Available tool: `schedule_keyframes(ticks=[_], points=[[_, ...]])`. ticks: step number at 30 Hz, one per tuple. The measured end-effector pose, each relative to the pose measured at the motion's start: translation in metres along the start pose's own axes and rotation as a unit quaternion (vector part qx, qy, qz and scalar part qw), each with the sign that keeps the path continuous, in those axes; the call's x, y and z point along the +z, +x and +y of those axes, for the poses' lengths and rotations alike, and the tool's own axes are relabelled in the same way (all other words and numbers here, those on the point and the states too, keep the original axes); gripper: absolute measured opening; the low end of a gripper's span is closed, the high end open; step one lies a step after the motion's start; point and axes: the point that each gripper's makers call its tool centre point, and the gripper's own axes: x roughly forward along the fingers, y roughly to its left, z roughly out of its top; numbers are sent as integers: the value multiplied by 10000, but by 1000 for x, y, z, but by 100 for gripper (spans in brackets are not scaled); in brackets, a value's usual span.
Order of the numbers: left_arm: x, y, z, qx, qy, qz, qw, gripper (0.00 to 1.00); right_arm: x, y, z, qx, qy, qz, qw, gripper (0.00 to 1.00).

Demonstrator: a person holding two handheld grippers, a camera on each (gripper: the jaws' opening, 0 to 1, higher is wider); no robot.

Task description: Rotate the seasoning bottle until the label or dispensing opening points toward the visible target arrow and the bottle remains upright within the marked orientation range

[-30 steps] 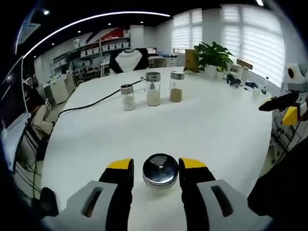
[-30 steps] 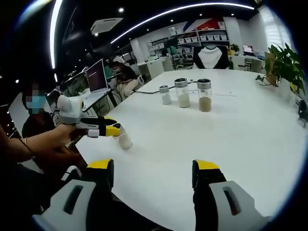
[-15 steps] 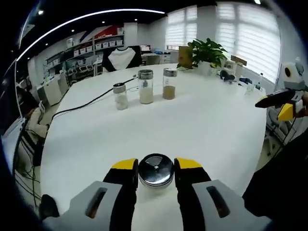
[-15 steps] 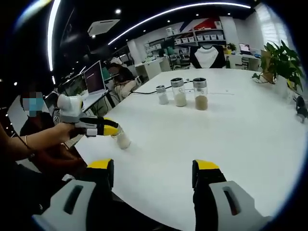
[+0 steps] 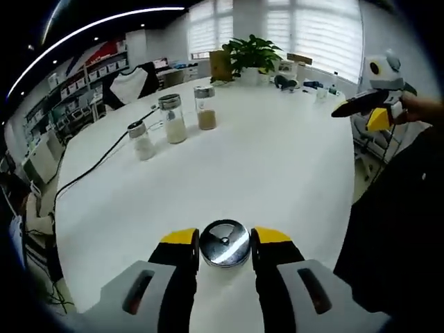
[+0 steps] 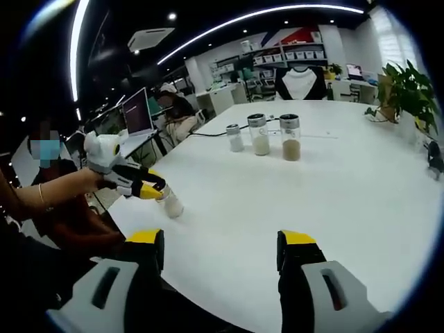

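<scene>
The seasoning bottle (image 5: 224, 244), glass with a shiny metal lid, stands on the white table (image 5: 277, 166) near its front edge. My left gripper (image 5: 225, 236) is shut on it, one yellow-tipped jaw on each side of the lid. In the right gripper view the same bottle (image 6: 171, 205) stands upright at the table's left edge. There the left gripper (image 6: 148, 189) reaches down onto it from a person's hand. My right gripper (image 6: 222, 243) hangs open over the near table edge with nothing between its jaws. It appears as well at the upper right (image 5: 362, 105) of the left gripper view.
Three other spice jars stand in a row far across the table: small (image 5: 141, 139), tall with white filling (image 5: 172, 118), tall with brown filling (image 5: 204, 107). A black cable (image 5: 97, 165) runs past them. A potted plant (image 5: 251, 54) stands at the far end, a laptop (image 6: 137, 109) on a desk beyond.
My left gripper has turned while shut on the bottle, so its view has swung and the jars sit further left. In the right gripper view it now slants downward. The right gripper has stayed still.
</scene>
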Motion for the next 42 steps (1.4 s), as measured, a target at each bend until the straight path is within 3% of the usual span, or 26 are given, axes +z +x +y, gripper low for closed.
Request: schedule_keyframes(ticks=[6, 11, 14, 25, 30, 42], points=[[-6, -8, 0, 177, -246, -16, 9995, 33, -1, 0, 4, 40, -35, 36, 10000, 65], [0, -11, 2, 417, -467, -152, 9979, 33, -5, 1, 7, 64, -54, 172, 9998, 65], [2, -11, 10, 781, -881, -296, 9926, 33, -5, 2, 11, 105, -166, 248, 9995, 65], [3, -9, 18, 1186, -1492, -565, 9800, 35, -4, 1, 13, -16, -203, 384, 9991, 65], [-1, -15, 21, 1613, -1730, -613, 9697, 39, 1, 1, 13, -103, -198, 358, 9991, 65], [-5, -16, 15, 1613, -1668, -498, 9714, 38, 6, 3, 16, -137, -160, 244, 9995, 65]])
